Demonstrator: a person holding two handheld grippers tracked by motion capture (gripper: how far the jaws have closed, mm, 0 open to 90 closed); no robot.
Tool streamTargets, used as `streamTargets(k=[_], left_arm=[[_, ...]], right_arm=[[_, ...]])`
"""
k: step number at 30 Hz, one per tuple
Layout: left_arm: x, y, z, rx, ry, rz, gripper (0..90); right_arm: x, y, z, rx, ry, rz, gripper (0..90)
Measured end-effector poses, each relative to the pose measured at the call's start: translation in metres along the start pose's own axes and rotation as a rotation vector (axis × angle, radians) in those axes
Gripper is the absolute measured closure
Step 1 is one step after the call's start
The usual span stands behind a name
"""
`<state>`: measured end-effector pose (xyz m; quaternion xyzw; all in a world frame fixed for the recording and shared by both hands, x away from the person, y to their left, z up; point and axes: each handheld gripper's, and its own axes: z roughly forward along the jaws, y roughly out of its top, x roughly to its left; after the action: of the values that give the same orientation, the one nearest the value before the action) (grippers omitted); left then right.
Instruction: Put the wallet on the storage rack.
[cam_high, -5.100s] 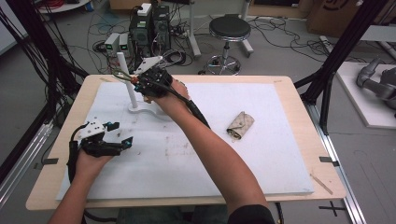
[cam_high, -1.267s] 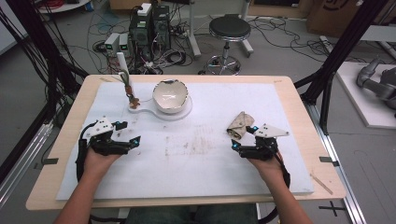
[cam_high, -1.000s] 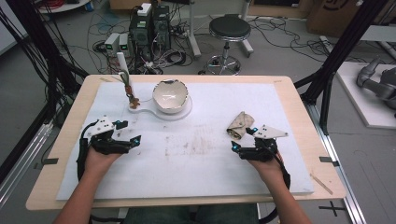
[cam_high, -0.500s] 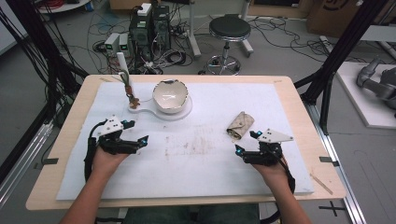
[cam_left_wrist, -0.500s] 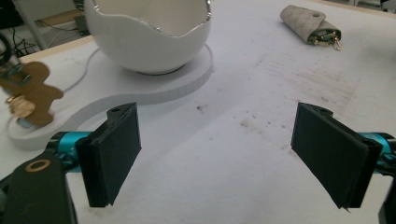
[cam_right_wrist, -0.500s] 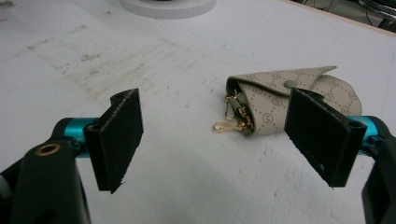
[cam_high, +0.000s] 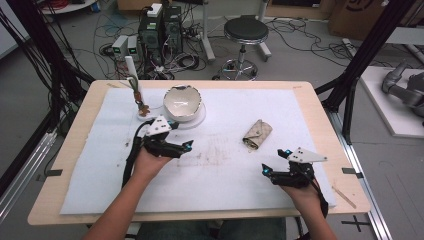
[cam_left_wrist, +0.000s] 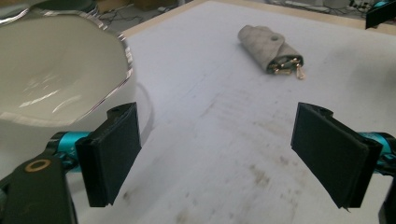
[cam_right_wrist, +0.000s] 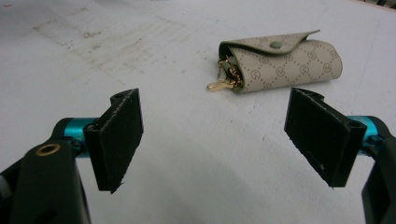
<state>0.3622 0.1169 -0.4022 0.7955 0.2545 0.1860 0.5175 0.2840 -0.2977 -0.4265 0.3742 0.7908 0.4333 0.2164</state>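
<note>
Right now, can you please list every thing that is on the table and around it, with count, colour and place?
bowl: one, cream-white with a wavy rim, far left part of the table, on a white base.
key pouch: one, beige patterned with a snap flap, gold clips at its open end, right of centre.
upright stand: one, white, left of the bowl.
table cover: one, white, stained at the middle.
table: one, light wood.
stool: one, black seat, on the floor beyond the table.
left gripper: one, black, open, near the bowl.
right gripper: one, black, open, near the key pouch.
</note>
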Motion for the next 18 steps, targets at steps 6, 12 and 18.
streamTargets(k=[6, 12, 18], left_arm=[[-0.015, 0.018, 0.034, -0.002, -0.04, 0.006, 15.7], [-0.027, 0.031, 0.067, 0.033, -0.083, 0.002, 15.6], [-0.035, 0.042, 0.096, 0.053, -0.117, 0.0, 15.6]], right_arm=[[0.0, -0.005, -0.004, 0.002, 0.006, 0.005, 19.9], [-0.002, -0.005, 0.002, 0.021, 0.005, -0.002, 19.9], [-0.004, -0.005, 0.007, 0.032, 0.013, -0.004, 19.9]])
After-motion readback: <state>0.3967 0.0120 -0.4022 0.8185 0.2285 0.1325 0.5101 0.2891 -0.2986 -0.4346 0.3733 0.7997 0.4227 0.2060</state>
